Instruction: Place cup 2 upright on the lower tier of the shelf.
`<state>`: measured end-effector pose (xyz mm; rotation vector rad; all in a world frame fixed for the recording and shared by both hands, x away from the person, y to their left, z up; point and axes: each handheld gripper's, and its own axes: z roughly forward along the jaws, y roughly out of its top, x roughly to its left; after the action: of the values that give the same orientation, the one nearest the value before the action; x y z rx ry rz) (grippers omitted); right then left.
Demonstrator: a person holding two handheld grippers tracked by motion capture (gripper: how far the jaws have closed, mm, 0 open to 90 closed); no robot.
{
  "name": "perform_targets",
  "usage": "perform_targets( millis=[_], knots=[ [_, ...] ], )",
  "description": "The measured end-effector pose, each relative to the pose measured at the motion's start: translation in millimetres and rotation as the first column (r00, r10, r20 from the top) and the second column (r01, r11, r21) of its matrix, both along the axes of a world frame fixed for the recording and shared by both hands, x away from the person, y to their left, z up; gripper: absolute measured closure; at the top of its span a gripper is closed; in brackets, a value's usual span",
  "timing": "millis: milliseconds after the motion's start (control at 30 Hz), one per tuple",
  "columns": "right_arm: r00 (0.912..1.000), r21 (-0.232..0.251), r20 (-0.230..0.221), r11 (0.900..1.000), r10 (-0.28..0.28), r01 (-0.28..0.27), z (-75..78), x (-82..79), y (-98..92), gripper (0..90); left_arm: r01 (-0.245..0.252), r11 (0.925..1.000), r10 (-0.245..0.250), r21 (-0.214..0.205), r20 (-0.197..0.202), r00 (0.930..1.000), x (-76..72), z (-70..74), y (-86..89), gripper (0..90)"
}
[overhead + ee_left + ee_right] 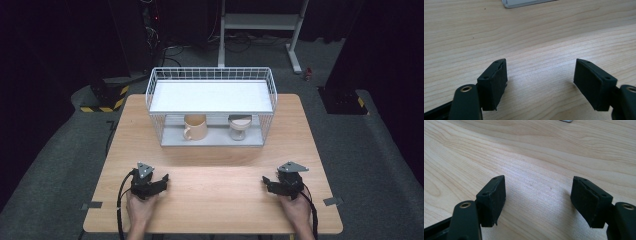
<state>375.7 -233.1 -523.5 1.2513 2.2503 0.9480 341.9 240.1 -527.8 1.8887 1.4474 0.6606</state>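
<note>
Your left gripper (159,181) sits low on the near-left part of the wooden table (215,200), jaws spread wide w/ nothing between them. In the left gripper view (540,75) you see bare wood grain between the two black pads (495,85), and a white corner of the rack's base at the top edge. Your left hand (140,207) wraps the body from behind; the cable trails back toward the near edge, and the grey three-cornered plate sits on top.

Your right gripper (270,184) mirrors it on the near-right side, also released, jaws wide apart and empty. The right gripper view (537,195) has only table surface in the gap. Your right hand (296,207) holds it from behind. The two grippers are well apart, tips angled inward toward each other.

Further out, at the far-centre of the table, stands a white wire rack (211,107) w/ two levels. The top shelf is a bare white panel. On the lower shelf a cream mug (195,127) stands upright at left, handle toward the left-front; near it on the right is a small pale cup-like item (239,128), too small to tell what exactly.

Two grey tape bits mark the table's near corners (92,205). Beyond the table: dark floor, a white frame stand (260,22), and a yellow-black striped base (105,97) at left.
</note>
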Motion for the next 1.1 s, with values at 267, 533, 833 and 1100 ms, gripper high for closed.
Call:
perform_targets(
  millis=[267,533,833,1100],
  knots=[
    [1.0000,0.000,-0.001,1.0000,0.000,0.000,0.0,0.0,0.0,28.6,-0.008,0.9996,0.009,0.025,-0.002,1.0000,0.0,-0.6,-1.3,26.7],
    [1.0000,-0.002,0.001,1.0000,-0.001,0.001,-0.1,0.1,-0.2,28.6,-0.011,0.9999,0.011,0.013,-0.017,0.9998,0.4,-0.6,0.3,25.2],
    [1.0000,-0.002,0.003,1.0000,-0.003,0.003,-0.1,0.3,-0.4,28.7,-0.012,0.9998,0.012,0.014,-0.016,0.9998,0.1,-0.6,0.1,25.2],
    [1.0000,-0.002,0.002,1.0000,-0.005,0.005,-0.1,0.2,-0.4,28.6,-0.012,0.9998,0.012,0.013,-0.016,0.9998,0.2,-0.6,0.2,25.1]
  ],
)
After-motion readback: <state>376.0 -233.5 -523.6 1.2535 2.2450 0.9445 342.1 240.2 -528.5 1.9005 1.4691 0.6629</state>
